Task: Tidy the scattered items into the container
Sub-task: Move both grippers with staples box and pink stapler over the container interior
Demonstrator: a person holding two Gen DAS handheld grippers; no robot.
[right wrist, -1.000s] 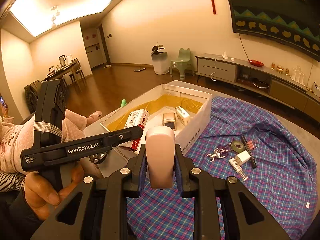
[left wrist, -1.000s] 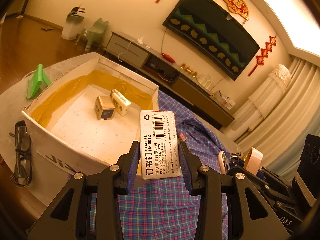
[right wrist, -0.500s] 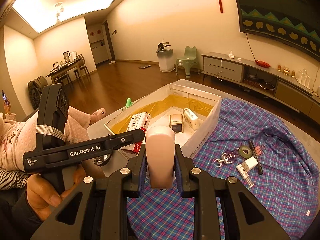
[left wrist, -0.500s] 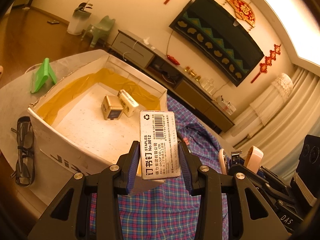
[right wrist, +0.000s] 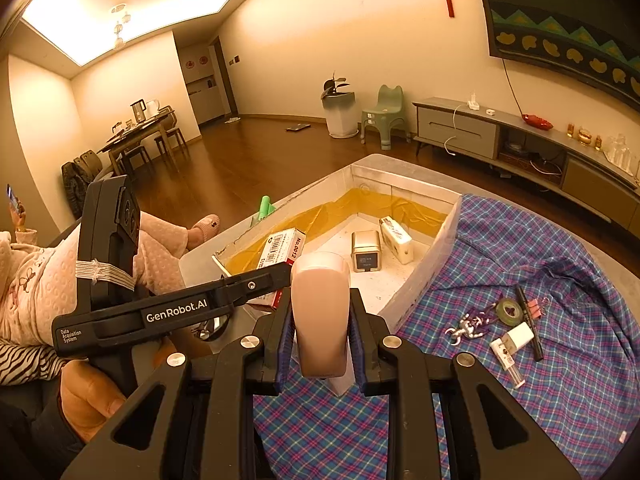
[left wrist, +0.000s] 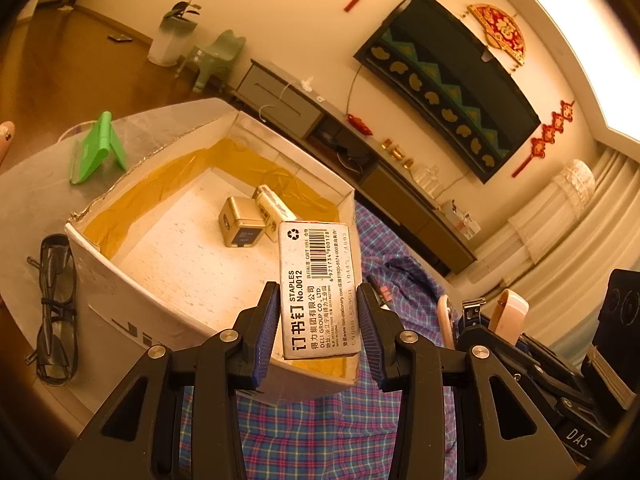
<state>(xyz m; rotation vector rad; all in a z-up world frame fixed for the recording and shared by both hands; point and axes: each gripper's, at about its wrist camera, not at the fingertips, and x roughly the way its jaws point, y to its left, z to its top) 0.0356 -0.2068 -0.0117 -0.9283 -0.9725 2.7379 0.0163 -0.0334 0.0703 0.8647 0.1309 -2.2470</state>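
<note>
My left gripper [left wrist: 318,332] is shut on a white staples box [left wrist: 320,280] with a barcode, held over the near corner of the white cardboard box [left wrist: 132,304]. The same staples box [right wrist: 282,246] shows red-sided in the right wrist view, in the left gripper there. Inside the cardboard box [right wrist: 416,288] lie a small gold tin [left wrist: 240,228] and a white pack [left wrist: 276,208]. My right gripper [right wrist: 320,340] is shut on a pink rounded object [right wrist: 320,312], just short of the box's near corner.
Small items lie on the plaid cloth [right wrist: 520,400] to the right: a tape roll [right wrist: 509,311], a pen [right wrist: 528,322], a white bottle [right wrist: 516,340], a silver trinket [right wrist: 466,326]. Black glasses [left wrist: 54,308] and a green stand [left wrist: 96,148] sit left of the box. A seated person's leg [right wrist: 120,248] is at left.
Both grippers have drifted toward the cardboard box with their loads; the box now sits larger and nearer in both views. Neither grip has changed.
</note>
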